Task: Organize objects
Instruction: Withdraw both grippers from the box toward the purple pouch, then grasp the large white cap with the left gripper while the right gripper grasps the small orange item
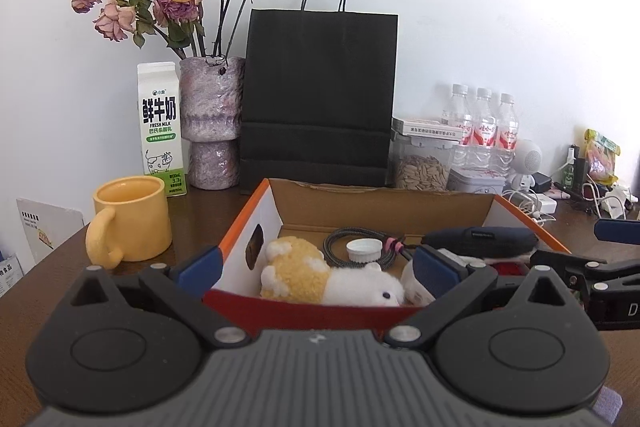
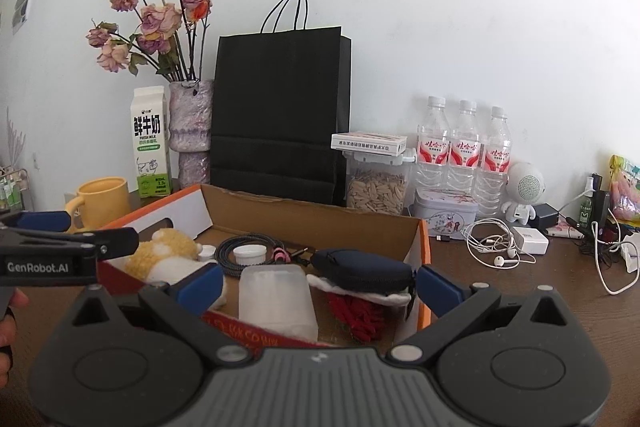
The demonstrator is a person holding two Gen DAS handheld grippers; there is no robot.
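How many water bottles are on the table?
3, standing side by side at the back right against the wall: left, middle, right. None appears hidden.

A black paper bag point(image 1: 320, 99) stands against the wall. Left of the bag sit a vase of dried roses point(image 1: 212, 119), a milk carton point(image 1: 161, 129) and a yellow mug point(image 1: 130, 219). Right of the bag are a seed jar point(image 2: 376, 183), three water bottles point(image 2: 464, 151), a tin point(image 2: 446, 213) and tangled earphones point(image 2: 496, 247).
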